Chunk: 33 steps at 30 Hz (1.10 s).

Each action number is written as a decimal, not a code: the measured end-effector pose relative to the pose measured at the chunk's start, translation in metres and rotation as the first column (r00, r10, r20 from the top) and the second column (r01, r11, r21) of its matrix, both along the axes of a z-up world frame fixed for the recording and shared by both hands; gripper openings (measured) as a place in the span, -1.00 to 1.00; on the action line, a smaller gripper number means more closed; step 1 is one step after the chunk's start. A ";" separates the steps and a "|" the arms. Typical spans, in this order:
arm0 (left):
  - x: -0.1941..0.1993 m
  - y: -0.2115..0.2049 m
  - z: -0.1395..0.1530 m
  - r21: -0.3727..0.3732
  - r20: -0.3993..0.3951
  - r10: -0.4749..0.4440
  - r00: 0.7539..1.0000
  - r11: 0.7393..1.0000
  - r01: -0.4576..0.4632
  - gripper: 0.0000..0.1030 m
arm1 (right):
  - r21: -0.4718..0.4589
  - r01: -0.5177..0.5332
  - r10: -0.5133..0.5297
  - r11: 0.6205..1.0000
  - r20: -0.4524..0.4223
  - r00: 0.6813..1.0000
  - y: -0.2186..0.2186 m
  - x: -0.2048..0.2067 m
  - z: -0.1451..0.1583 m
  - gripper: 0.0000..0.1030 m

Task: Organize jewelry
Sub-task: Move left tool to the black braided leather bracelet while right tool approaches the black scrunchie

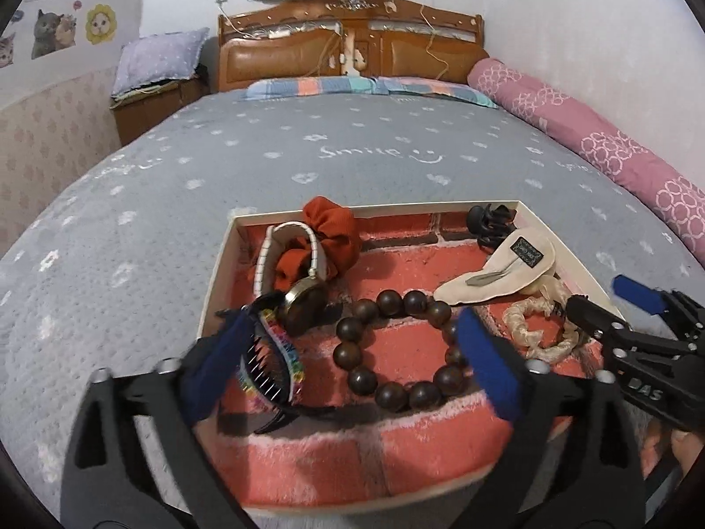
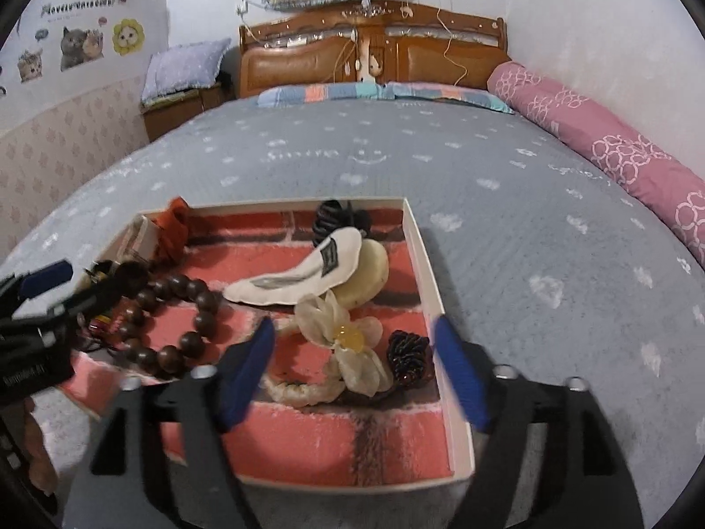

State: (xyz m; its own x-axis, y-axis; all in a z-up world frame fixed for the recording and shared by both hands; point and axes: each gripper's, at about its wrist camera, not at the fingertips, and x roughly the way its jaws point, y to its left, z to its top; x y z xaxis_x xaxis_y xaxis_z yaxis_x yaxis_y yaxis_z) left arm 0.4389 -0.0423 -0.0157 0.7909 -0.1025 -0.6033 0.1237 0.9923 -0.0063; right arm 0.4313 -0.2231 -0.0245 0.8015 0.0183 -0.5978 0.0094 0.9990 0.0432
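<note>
We see a white tray (image 1: 211, 273) with a red brick-print liner on the grey bed (image 1: 132, 203), lower centre in both views. Left to right in the left wrist view: cream-strap watch (image 1: 304, 295) and rust scrunchie (image 1: 330, 231) at the tray's upper left, rainbow-edged black comb (image 1: 275, 368) below them, dark wooden bead bracelet (image 1: 396, 348) at centre, cream hair clip (image 1: 498, 266) with black claw clip (image 1: 489, 220) above it, cream scrunchie (image 1: 535, 330) at right. Left tool (image 1: 348, 361) is released, blue pads spread wide, straddling the comb and bracelet, gripping nothing. Right tool (image 2: 352, 370) is also released, pads either side of the cream flower hair tie (image 2: 348, 344) and a dark beaded piece (image 2: 407, 352) at the tray's lower right; we can't tell whether the pads touch them.
</note>
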 end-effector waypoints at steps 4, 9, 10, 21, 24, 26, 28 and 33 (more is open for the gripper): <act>-0.021 0.003 0.008 0.019 0.008 0.017 1.000 1.000 -0.017 0.87 | -0.055 0.016 -0.015 0.998 0.005 1.000 0.001 -0.022 0.007 0.66; -0.056 0.011 0.020 -0.003 0.006 0.032 0.999 0.999 -0.032 0.90 | -0.048 0.017 -0.014 0.999 0.053 0.998 -0.002 -0.056 0.021 0.66; -0.064 0.012 0.022 -0.006 0.005 0.027 1.000 1.000 -0.027 0.90 | -0.044 0.017 -0.015 0.999 0.061 0.998 -0.003 -0.063 0.025 0.66; -0.140 0.017 0.026 0.033 -0.034 0.037 0.999 0.999 -0.036 0.90 | -0.110 0.036 -0.033 0.993 0.030 0.999 -0.023 -0.146 0.035 0.66; -0.161 0.018 0.022 0.050 -0.034 0.038 0.999 0.998 -0.036 0.90 | -0.092 0.064 -0.063 0.994 0.014 0.998 -0.036 -0.167 0.026 0.66; -0.176 0.021 0.016 0.052 -0.044 0.044 0.998 0.998 -0.041 0.90 | -0.065 0.086 -0.088 0.994 -0.014 0.996 -0.046 -0.175 0.016 0.66; -0.189 0.025 0.007 0.038 -0.071 0.049 0.996 0.998 -0.047 0.90 | -0.061 0.101 -0.103 0.993 -0.033 0.994 -0.050 -0.180 0.009 0.66; -0.204 0.024 -0.013 0.007 -0.128 0.046 0.991 0.999 -0.045 0.90 | -0.070 0.135 -0.140 0.988 -0.065 0.988 -0.056 -0.200 -0.004 0.66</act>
State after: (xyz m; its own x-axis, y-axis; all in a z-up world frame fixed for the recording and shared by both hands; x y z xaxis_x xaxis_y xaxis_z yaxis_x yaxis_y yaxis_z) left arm 0.2345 -0.0178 -0.0291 0.7107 -0.0655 -0.7004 0.0770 0.9969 -0.0151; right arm 0.2312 -0.2796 -0.0287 0.7499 -0.1304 -0.6485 0.1478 0.9886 -0.0279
